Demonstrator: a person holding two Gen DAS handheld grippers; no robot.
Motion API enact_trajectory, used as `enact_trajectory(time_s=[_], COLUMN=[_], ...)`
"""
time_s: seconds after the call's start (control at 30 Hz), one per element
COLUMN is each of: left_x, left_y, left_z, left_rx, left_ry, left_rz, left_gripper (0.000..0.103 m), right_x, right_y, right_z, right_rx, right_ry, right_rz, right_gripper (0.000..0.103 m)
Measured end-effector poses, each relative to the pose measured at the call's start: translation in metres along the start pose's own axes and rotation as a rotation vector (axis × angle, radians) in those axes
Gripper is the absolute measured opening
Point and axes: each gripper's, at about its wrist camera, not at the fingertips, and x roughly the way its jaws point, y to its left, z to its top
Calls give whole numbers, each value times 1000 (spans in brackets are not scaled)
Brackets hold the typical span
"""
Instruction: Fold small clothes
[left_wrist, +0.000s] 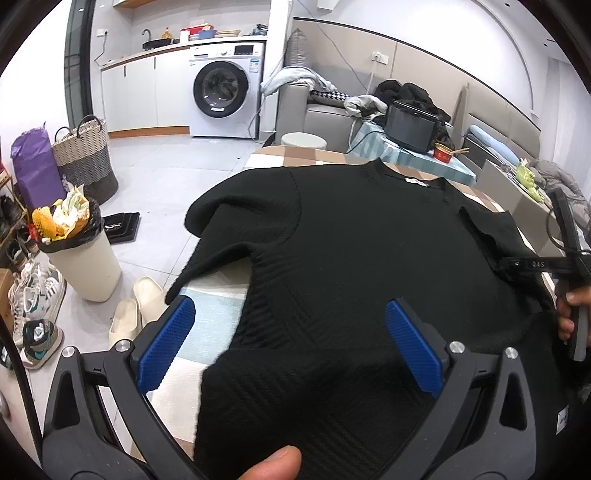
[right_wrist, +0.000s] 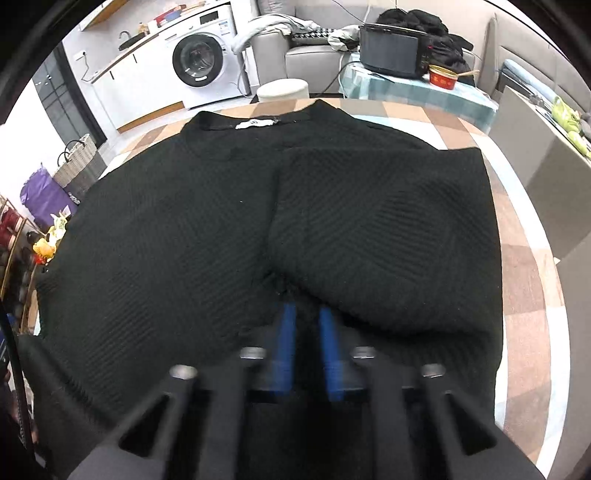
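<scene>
Blue pads of my left gripper stand wide apart nearest the lens, straddling the near hem of a black ribbed sweater without pressing it; a thumb tip shows at the bottom edge. Spread over a checked table, the sweater lies collar and white label to the far side, one sleeve draping off the table edge, the opposite side already turned in over the body.

Handling, as I judge it: soft, limp knit, light to moderate in weight, with a ridged weave that should not slip between the pads. It will sag and trail wherever unsupported, so single-layer edges, the hem corners or a sleeve cuff, are the places to take hold; a pinch in mid-panel only bunches it.

My right gripper has its pads drawn nearly together, with a ridge of cloth gathered between them at the near edge; blur there keeps me from telling how much they bite.

Views compared: the left wrist alone shows the hanging sleeve, the right gripper from the side with the hand that carries it, and the bin and shoes on the floor. The right wrist alone shows the folded-in panel lying flat, the label clearly, and the table's bare right margin.
</scene>
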Motion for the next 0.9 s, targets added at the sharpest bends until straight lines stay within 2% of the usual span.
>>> enact_trajectory(time_s=[0.03, 0.2, 0.27, 0.33, 0.47, 0.63, 0.77, 0.83, 0.9], left_x=[0, 3, 6, 9, 10, 12, 19, 25, 31], left_y=[4, 19, 25, 31, 40, 62, 90, 108, 125], left_z=[0, 0, 1, 3, 4, 2, 1, 1, 0], left_rx=[-7, -28, -42, -57, -89, -147, -235, -312, -391], left_ry=[1, 8, 14, 19, 12, 21, 54, 76, 93], left_rz=[2, 29, 41, 50, 78, 128, 149, 108, 41], left_gripper=[102, 102, 102, 102, 102, 102, 102, 102, 100], right_x=[-3, -39, -49, -47, -28, -38, -53, -64, -72], right_y=[-1, -2, 0, 3, 11, 6, -4, -8, -11], right_z=[-1, -20, -26, -28, -35, -36, -38, -43, -47], right_rx=[-3, 7, -3, -29, -43, -11, 21, 35, 47], right_ry=[-10, -63, -78, -57, 45, -37, -84, -102, -107], right_rz=[8, 191, 224, 226, 236, 260, 254, 255, 241], right_gripper=[4, 3, 3, 4, 5, 29, 34, 39, 40])
